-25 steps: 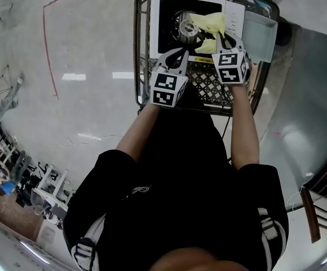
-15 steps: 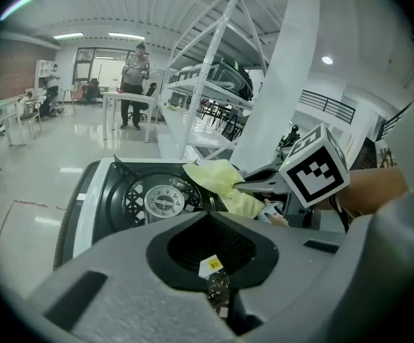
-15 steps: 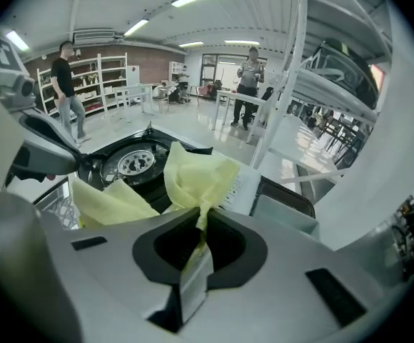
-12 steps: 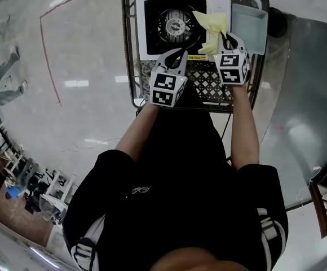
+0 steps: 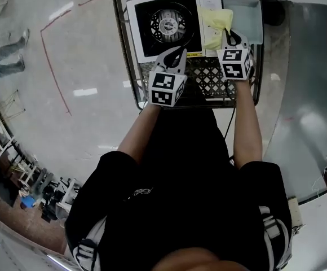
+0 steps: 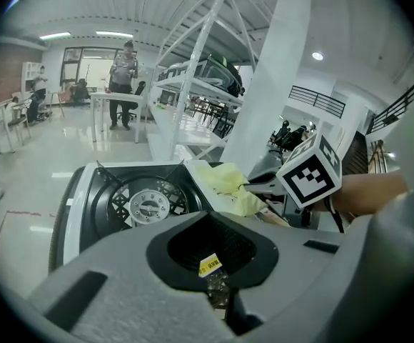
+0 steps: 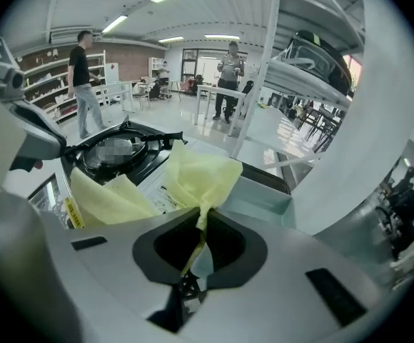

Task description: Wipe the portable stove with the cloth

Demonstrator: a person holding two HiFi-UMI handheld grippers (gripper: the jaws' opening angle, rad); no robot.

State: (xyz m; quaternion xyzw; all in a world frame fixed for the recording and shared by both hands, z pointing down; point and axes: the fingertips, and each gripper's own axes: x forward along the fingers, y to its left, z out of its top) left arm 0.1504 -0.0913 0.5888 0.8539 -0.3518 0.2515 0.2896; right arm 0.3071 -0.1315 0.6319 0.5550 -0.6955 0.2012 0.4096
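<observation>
Currently I see the right gripper (image 5: 229, 35) closed on the yellow cloth (image 5: 215, 21). In the right gripper view, a thin fold of the cloth is pinched between the two jaws, and the rest opens out beyond them like a fan. From the head view, the cloth lies on the right part of the portable stove (image 5: 144, 38), over its white side panel. It is between the round burner (image 5: 166, 22) and a pale translucent container (image 5: 247, 16) that stands just beside the stove. The cloth does not cover the burner.

The left gripper (image 5: 179, 52) has its jaws together and nothing is between them. It is at the front edge of the stove, near the burner, and I cannot tell if it touches the stove. Through its hollow I see only a small yellow label and some black mesh.

The stove and the container sit together in a black wire basket (image 5: 208, 81) with a metal frame, above a shiny grey floor (image 5: 84, 66). Both grippers are side by side, the left one before the black top and the right one before the cloth. In the left gripper view, a person (image 6: 123, 63) stands far behind at a white table.
</observation>
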